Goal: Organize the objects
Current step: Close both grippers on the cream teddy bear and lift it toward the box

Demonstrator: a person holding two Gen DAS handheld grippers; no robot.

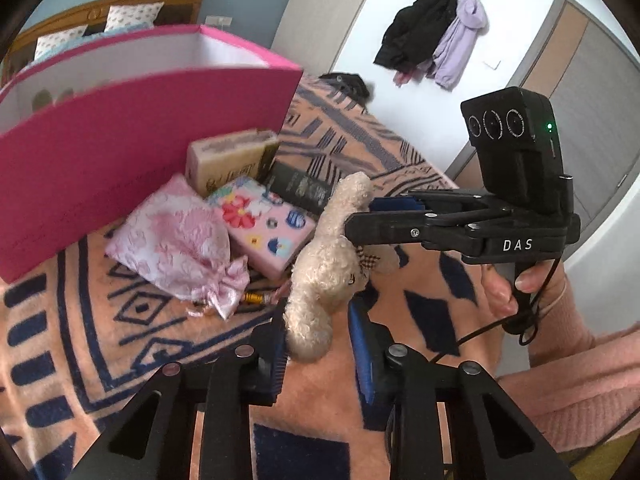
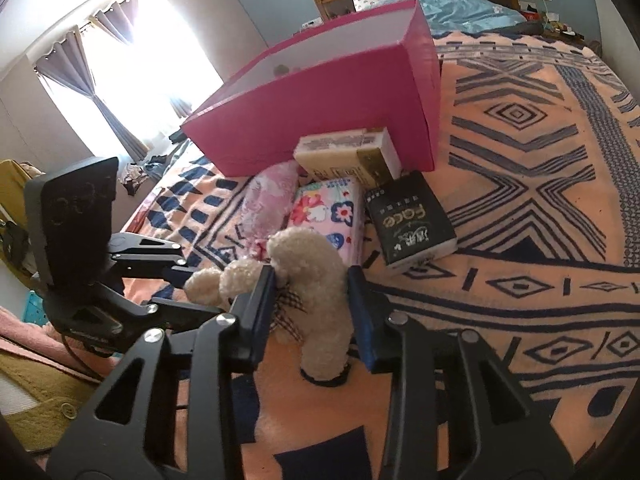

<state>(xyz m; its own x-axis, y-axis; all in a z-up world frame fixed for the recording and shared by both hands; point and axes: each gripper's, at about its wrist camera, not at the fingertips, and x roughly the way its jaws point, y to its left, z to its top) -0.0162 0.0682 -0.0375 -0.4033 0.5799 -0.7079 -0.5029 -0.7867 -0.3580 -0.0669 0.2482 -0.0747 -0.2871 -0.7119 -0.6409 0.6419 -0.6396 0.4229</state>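
Bedroom, mid-tidy: I have the plush toy (image 1: pixel 320 280) caught at both ends on the patterned blanket (image 2: pixel 520 240). My left claw (image 1: pixel 316 316) is closed about a lower limb, though its far pad's contact is hard to read. My right claw (image 2: pixel 310 280) is clamped across the body. The pick-up step looks under way. The pink box (image 1: pixel 140 152) stands ahead of both claws, beyond a floral packet (image 2: pixel 328 208) and a black packet (image 2: pixel 412 220). Next, I judge, comes a joint lift, high enough to clear those packets and the box's near wall.
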